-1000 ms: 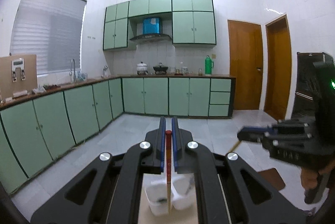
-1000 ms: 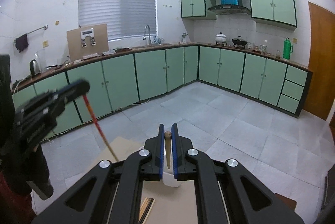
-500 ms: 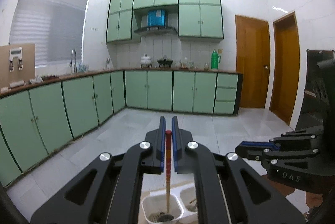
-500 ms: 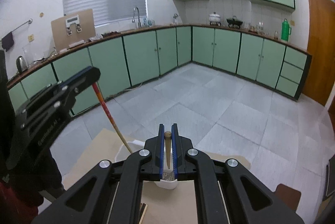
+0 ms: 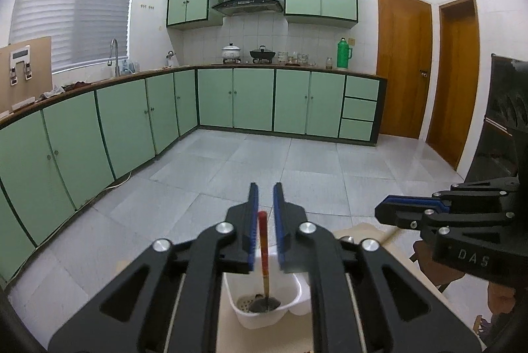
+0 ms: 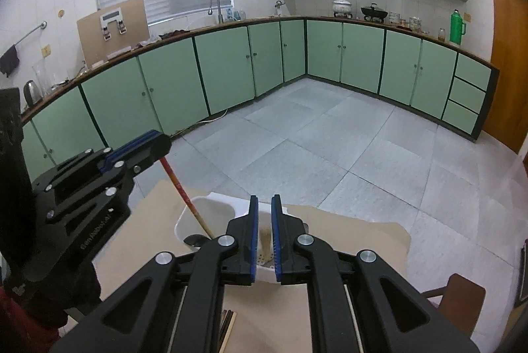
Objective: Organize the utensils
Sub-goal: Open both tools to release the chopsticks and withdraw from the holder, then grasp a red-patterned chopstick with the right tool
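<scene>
Standing loose between the slightly spread left claw (image 5: pixel 265 221), the red-handled spoon (image 5: pixel 263 240) looks light, stiff, best pinched high on its handle; the right claw (image 6: pixel 263 231), also just parted, has been opening around a pale stick (image 6: pixel 265 236).

A tan worktop (image 6: pixel 346 240) carries a white two-compartment caddy (image 6: pixel 184 221) and, near its front edge, chopsticks (image 6: pixel 228 325).

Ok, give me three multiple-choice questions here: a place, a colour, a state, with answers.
1. Where is the red-handled spoon's bowl? A in the white holder; B on the floor; C in the sink.
2. What colour is the flask on the counter? A orange; B green; C white.
3. How do the left gripper's jaws stand? A apart around the handle; B clamped shut, empty; C wide open, empty.
Answers: A, its bowl rests inside; B, plainly green; A, the jaws have just been opening and gaps show beside the handle.
</scene>
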`<move>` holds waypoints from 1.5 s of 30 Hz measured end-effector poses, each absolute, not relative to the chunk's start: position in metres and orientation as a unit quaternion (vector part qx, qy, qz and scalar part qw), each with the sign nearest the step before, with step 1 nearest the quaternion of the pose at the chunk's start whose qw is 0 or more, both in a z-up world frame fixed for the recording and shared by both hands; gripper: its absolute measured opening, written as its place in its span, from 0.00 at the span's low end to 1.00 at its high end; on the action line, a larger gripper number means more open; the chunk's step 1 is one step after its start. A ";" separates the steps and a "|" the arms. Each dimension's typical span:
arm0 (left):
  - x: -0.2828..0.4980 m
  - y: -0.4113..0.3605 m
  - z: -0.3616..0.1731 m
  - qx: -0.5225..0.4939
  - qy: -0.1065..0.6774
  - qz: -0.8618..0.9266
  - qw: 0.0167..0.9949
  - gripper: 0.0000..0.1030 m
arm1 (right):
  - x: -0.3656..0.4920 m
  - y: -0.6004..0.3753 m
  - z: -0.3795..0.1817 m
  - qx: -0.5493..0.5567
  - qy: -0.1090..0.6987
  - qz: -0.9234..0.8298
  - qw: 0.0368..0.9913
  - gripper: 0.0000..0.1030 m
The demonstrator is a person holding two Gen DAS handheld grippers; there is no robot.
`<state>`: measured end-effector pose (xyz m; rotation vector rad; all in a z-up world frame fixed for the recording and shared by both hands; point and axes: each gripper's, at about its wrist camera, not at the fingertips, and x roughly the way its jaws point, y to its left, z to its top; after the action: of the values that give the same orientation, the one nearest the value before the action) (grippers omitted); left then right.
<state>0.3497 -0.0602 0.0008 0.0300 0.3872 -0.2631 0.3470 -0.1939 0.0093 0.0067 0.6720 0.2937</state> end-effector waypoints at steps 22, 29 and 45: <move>0.179 -0.015 -0.078 0.013 0.286 -0.096 0.953 0.76 | 0.164 -0.218 -0.069 0.043 0.296 0.076 0.951 0.87; 0.144 -0.007 -0.138 0.019 0.355 -0.085 0.931 0.76 | 0.120 -0.197 -0.130 0.032 0.340 0.079 0.937 0.87; 0.110 0.000 -0.184 0.026 0.407 -0.061 0.911 0.77 | 0.093 -0.166 -0.196 -0.024 0.416 0.082 0.905 0.72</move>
<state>0.1096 0.0000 -0.1844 0.0543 0.8382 -0.1252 0.0933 -0.1665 -0.1958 -0.0486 0.8585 0.1702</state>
